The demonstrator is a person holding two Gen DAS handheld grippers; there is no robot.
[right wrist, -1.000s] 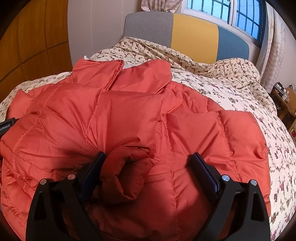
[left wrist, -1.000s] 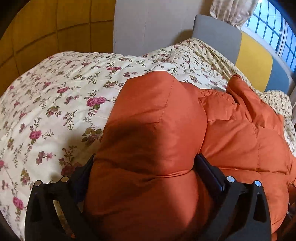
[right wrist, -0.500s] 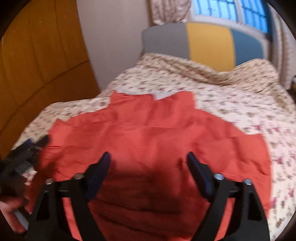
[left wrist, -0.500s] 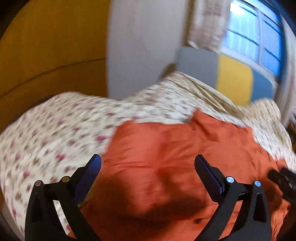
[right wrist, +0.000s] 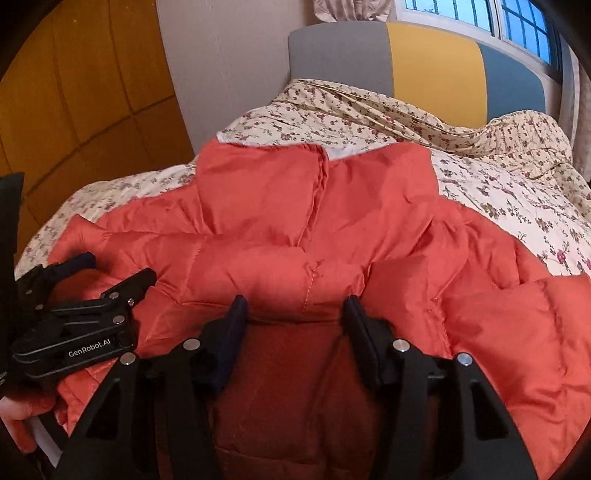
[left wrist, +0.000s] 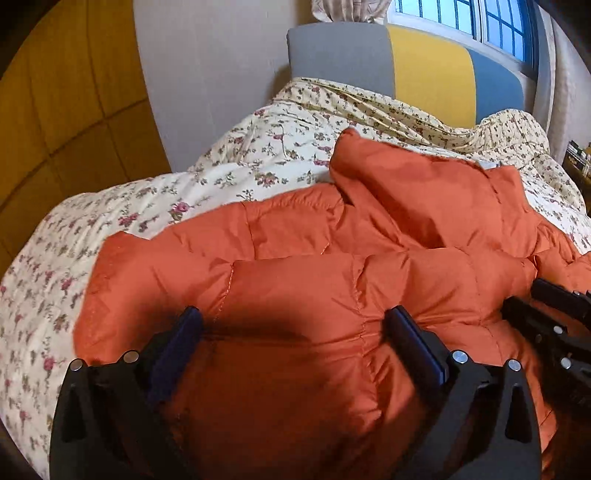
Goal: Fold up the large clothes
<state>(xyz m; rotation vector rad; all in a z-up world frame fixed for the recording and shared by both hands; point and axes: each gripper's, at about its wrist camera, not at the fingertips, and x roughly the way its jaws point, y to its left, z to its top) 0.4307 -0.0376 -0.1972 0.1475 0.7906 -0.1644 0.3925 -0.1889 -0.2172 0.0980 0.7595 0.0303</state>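
An orange puffer jacket lies spread on the floral quilt, collar toward the headboard. It also shows in the right wrist view. My left gripper is open, its fingers pressed down on the jacket's near left part, with padding bulging between them. It also shows at the left of the right wrist view. My right gripper is partly closed with a fold of the jacket's near edge between its fingers. Its black frame shows at the right of the left wrist view.
The bed's headboard has grey, yellow and blue panels, with a window above. A yellow-brown wardrobe stands to the left. A bunched floral cover lies at the bed's head.
Both grippers lifted away from the jacket with open jaws, then came back down onto its near edge. The bundled folds they held a second ago now lie flatter. The right jaws have narrowed.
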